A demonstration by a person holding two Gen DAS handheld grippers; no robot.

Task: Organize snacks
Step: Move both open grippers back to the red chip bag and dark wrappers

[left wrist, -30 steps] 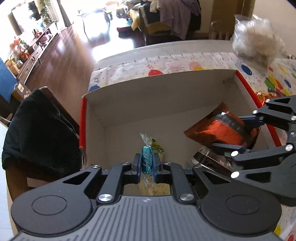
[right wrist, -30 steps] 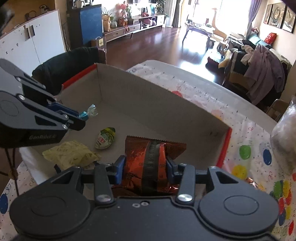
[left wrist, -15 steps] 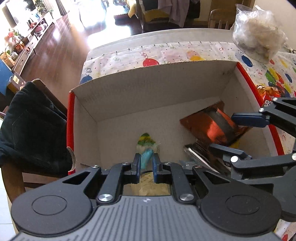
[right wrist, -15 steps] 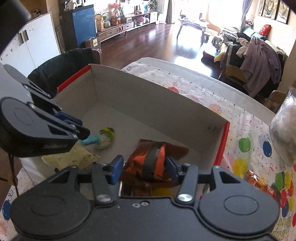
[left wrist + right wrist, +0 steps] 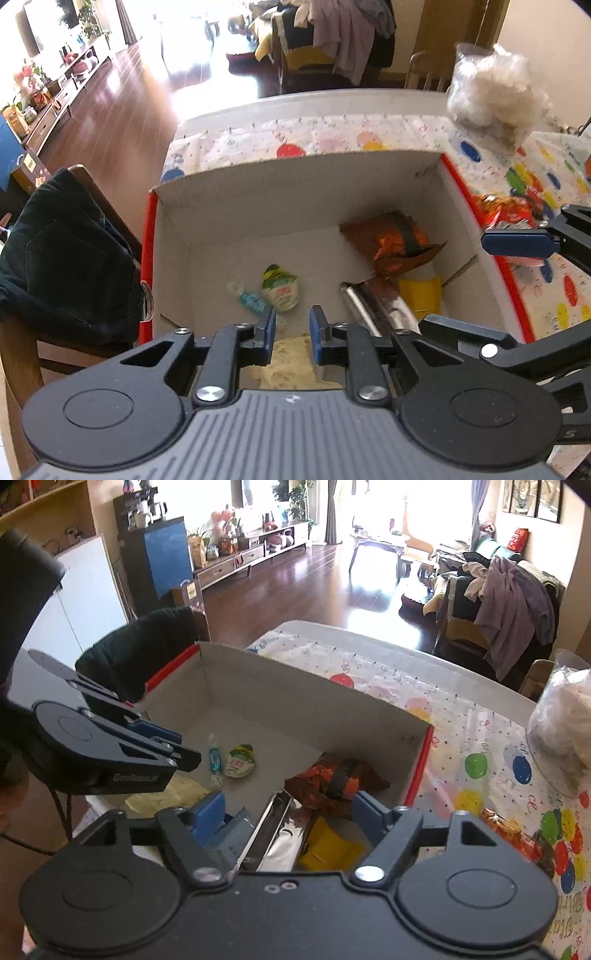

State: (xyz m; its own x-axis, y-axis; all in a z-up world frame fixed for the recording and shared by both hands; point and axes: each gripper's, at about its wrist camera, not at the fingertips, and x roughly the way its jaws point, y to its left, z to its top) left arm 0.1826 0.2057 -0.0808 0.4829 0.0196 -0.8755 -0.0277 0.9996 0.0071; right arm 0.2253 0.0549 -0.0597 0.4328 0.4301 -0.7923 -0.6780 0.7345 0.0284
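Observation:
A cardboard box [image 5: 295, 177] with red outer edges [image 5: 306, 686] stands on the table. On its floor lie a small teal wrapped candy [image 5: 249, 299] [image 5: 214, 758], a green-white snack [image 5: 280, 288] [image 5: 240, 762], an orange-brown snack bag [image 5: 397, 243] [image 5: 332, 779], a silver packet [image 5: 373, 306] [image 5: 273, 830], a yellow packet [image 5: 421, 295] [image 5: 328, 849] and a pale yellow bag [image 5: 291, 362] [image 5: 166, 794]. My left gripper [image 5: 291, 332] is open and empty above the box's near side. My right gripper [image 5: 288, 812] is open and empty above the silver packet.
An orange snack bag [image 5: 506, 210] [image 5: 509, 830] lies on the balloon-print tablecloth [image 5: 480, 760] right of the box. A clear plastic bag of white things [image 5: 495, 96] stands at the far right. A chair with a black garment [image 5: 62, 251] is left of the table.
My left gripper opened and let go of the teal candy, which now lies on the box floor. My right gripper opened and let go of the orange-brown bag. Both grippers rose.

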